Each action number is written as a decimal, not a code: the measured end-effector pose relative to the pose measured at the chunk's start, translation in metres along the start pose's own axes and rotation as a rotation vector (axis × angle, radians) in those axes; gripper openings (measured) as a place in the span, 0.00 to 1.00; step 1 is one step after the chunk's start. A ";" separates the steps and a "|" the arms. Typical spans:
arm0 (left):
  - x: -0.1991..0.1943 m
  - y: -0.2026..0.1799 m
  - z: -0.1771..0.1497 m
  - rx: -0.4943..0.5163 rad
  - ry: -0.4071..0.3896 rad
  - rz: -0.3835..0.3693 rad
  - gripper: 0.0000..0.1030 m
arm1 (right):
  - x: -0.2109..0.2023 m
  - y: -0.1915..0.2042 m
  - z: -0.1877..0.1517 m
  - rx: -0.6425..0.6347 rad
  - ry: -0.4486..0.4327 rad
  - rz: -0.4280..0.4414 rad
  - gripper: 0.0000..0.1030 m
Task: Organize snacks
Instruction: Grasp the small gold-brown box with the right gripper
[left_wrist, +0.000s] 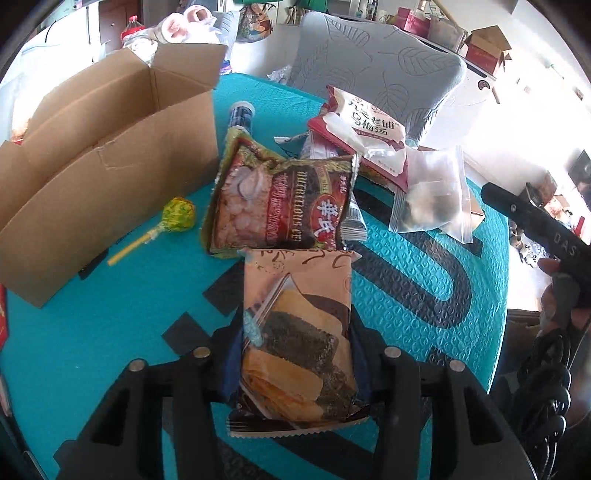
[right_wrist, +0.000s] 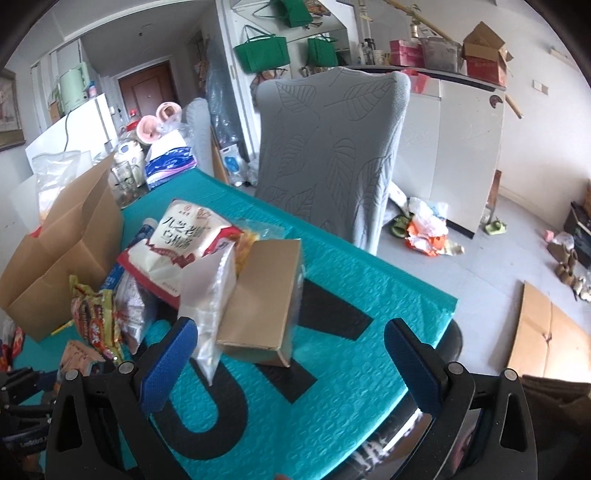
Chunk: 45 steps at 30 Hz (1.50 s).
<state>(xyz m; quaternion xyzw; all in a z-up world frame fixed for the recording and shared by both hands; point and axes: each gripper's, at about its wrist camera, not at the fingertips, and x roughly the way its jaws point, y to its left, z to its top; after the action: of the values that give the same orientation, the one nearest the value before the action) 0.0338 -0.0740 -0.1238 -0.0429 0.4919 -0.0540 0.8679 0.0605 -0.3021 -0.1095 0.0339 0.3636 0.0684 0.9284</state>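
Seen from 2 wrist cameras above a teal padded table cover (left_wrist: 129, 314). Left gripper (left_wrist: 297, 350) clenched on a peach-coloured snack packet (left_wrist: 297, 332), pinched between its blue pads and lifted above the cover, pointing toward the snack pile. Just beyond the packet, a red-and-green cereal bag (left_wrist: 280, 199); behind that, a red-and-white drink-mix pouch (left_wrist: 354, 122), a clear zip bag (left_wrist: 432, 195) and a silver wrapper (left_wrist: 352, 218). Left of the cereal bag, lying on the cover, a green-wrapped lollipop (left_wrist: 177, 216). Farther left, standing open and upright, a brown cardboard box (left_wrist: 110, 162). Right gripper (right_wrist: 291, 363) released, jaws spread wide with nothing between the pads, hovering over the cover beside a small tan carton (right_wrist: 264, 302) leaning against the clear bag. Behind the table, a grey chair back (right_wrist: 332, 147).
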 end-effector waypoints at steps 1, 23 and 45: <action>0.002 -0.002 0.001 -0.002 0.006 -0.005 0.47 | 0.002 -0.001 0.001 -0.002 0.001 -0.010 0.97; 0.004 -0.006 -0.011 -0.024 0.004 0.088 0.47 | 0.043 0.013 -0.010 -0.049 0.133 0.111 0.47; -0.007 -0.005 -0.029 0.013 -0.019 0.112 0.47 | 0.005 0.019 -0.048 -0.076 0.153 0.096 0.72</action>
<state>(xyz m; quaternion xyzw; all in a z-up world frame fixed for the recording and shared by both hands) 0.0049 -0.0784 -0.1318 -0.0100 0.4847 -0.0079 0.8746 0.0292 -0.2823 -0.1457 0.0110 0.4284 0.1291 0.8942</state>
